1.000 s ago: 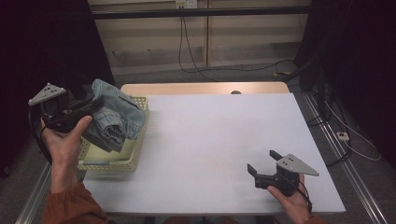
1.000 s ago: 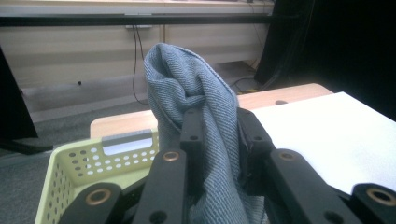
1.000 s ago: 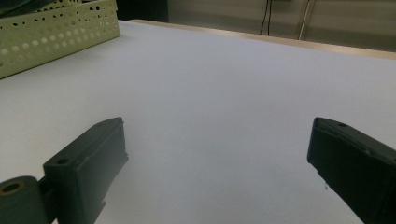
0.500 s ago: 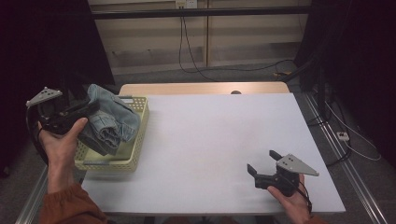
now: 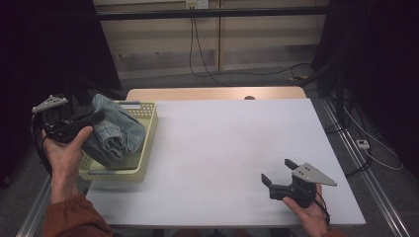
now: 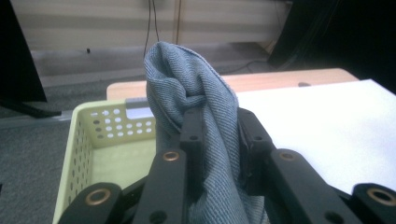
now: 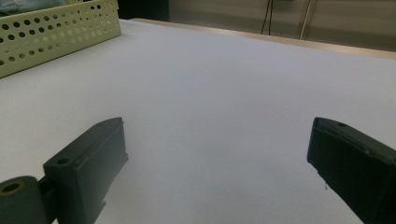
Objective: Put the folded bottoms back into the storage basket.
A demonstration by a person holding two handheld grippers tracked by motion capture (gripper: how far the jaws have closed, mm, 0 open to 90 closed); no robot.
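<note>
A bundle of blue denim is pinched between the jaws of the left gripper and is held over the pale yellow basket at the left edge of the bench, its lower folds hanging inside the basket walls; whether it touches the bottom cannot be told. The grip is taken on a thick fold, presumably so the cloth is carried as one lump. The right gripper is kept low near the bench's front right corner, jaws spread and empty, well apart from the basket, probably parked out of the way.

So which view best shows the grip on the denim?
The left gripper view: both jaws pinch the folded denim garment. The high view shows it whole over the yellow basket; the right gripper view catches just a corner.
</note>
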